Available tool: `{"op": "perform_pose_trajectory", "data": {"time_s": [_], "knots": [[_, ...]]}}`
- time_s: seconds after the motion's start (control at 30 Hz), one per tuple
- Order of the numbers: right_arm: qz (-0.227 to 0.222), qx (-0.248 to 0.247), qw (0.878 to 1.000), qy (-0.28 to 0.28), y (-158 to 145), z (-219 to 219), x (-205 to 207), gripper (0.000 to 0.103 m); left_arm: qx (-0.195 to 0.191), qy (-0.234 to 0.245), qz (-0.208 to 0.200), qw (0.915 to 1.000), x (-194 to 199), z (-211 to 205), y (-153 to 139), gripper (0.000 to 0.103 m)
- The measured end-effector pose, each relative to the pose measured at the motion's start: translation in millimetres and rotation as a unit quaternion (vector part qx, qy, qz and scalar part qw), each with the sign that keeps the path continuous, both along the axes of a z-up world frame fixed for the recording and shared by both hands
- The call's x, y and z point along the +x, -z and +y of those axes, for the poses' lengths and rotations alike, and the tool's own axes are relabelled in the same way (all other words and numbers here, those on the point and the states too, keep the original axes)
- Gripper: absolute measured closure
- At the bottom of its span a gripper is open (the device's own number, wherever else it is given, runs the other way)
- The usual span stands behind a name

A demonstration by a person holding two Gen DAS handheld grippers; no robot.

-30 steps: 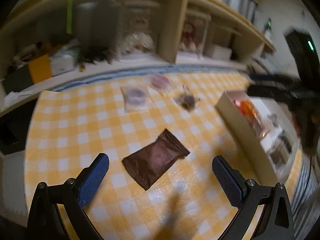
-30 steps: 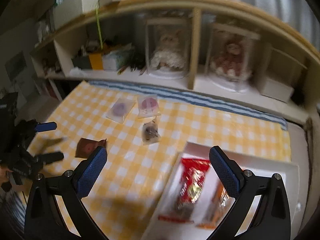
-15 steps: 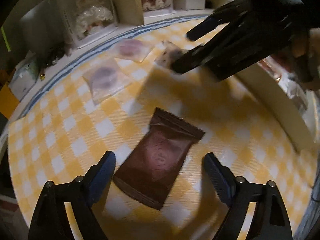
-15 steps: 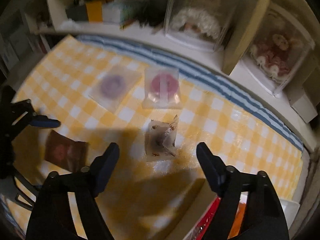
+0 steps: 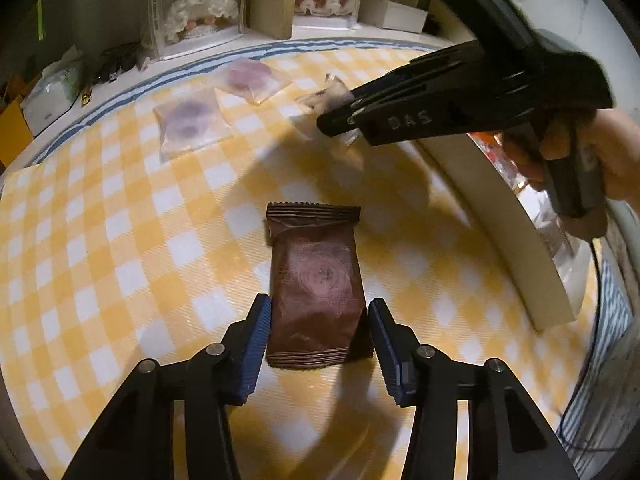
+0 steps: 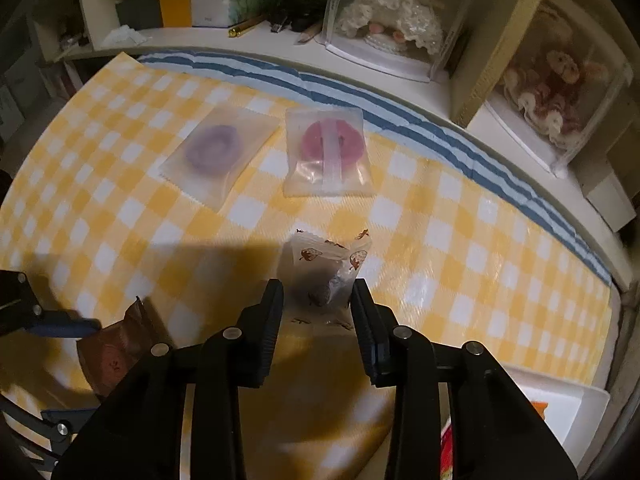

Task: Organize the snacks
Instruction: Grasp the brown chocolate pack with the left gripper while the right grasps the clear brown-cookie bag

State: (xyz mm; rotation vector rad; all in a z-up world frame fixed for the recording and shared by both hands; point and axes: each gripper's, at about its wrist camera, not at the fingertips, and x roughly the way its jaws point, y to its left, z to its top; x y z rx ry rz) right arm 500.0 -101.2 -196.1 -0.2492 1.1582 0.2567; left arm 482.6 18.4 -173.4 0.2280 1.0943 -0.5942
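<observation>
Left gripper (image 5: pixel 318 312), pointing steeply down, straddles the near end of a brown snack packet (image 5: pixel 316 280) that lies flat on the yellow-checked cloth of the table (image 5: pixel 120 220). Its jaws have just been closing; the blue pads (image 5: pixel 260 340) stand against the packet's two long edges, and the packet looks gripped.

Right gripper (image 6: pixel 317 300), held in a person's hand (image 5: pixel 592 160), has likewise just been closing. Its fingers flank a small clear bag printed with strawberries (image 6: pixel 328 272), which is pinched and crumpled between them, near the middle of the table.

Toward the far edge of the table, by the blue-striped border (image 6: pixel 360 96), lie two frosted pouches just beside each other: one with a purple ring (image 6: pixel 216 152), one with a pink ring (image 6: pixel 328 152), both flat and apart from either gripper.

A white tray (image 5: pixel 500 216) sits at the right side of the table, holding red and orange wrappers that are only partly visible. Behind the table, a shelf (image 6: pixel 472 40) carries two dolls in clear cases.
</observation>
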Motion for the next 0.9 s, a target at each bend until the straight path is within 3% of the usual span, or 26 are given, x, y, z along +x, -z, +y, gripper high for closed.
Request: {"op": "perform_pose_trajectory", "data": {"time_s": [0.37, 0.5, 0.7, 0.9], "knots": [[-0.010, 0.081, 0.996, 0.030, -27.4, -25.0, -42.6, 0.070, 0.016, -0.098, 0.009, 0.9950, -4.8, -39.1, 1.2, 0.053], [-0.011, 0.106, 0.993, 0.042, -34.1, -34.8, -54.2, 0.070, 0.010, -0.134, 0.007, 0.9908, -3.8, -41.9, 2.5, 0.063], [-0.024, 0.128, 0.990, 0.056, -49.4, -50.1, -72.7, 0.070, -0.039, -0.174, -0.004, 0.9839, -14.6, -34.6, -2.5, 0.063], [-0.042, 0.145, 0.986, 0.067, -71.0, -65.8, -91.2, 0.070, -0.083, -0.199, -0.041, 0.9756, -33.8, -31.5, -38.6, 0.063]]}}
